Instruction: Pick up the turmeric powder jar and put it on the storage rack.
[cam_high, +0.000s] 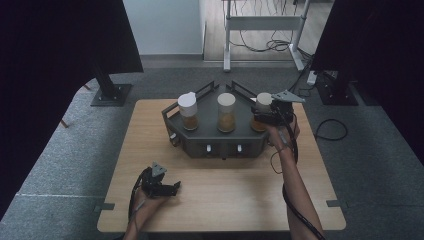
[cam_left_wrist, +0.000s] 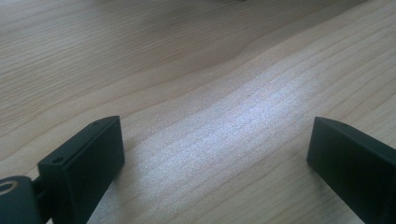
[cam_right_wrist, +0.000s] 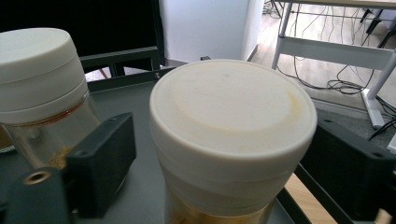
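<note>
A dark grey rack (cam_high: 200, 142) at the table's far middle holds three clear jars of brownish powder with white lids. My right gripper (cam_high: 263, 114) is at the right jar (cam_high: 263, 101). In the right gripper view that jar (cam_right_wrist: 233, 121) stands between my two black jaws, with my right gripper (cam_right_wrist: 224, 158) open and a small gap showing on the left side. The middle jar (cam_right_wrist: 39, 79) stands just beyond the left jaw. My left gripper (cam_high: 175, 188) rests near the table's front left, and in its own view the left gripper (cam_left_wrist: 215, 144) is open over bare wood.
The left jar (cam_high: 188, 111) and middle jar (cam_high: 226, 112) stand in the rack, which has a raised rail at the back. The wooden table (cam_high: 225, 200) lies on grey carpet. Black stand bases (cam_high: 111, 94) and cables (cam_high: 330, 130) sit on the floor beyond.
</note>
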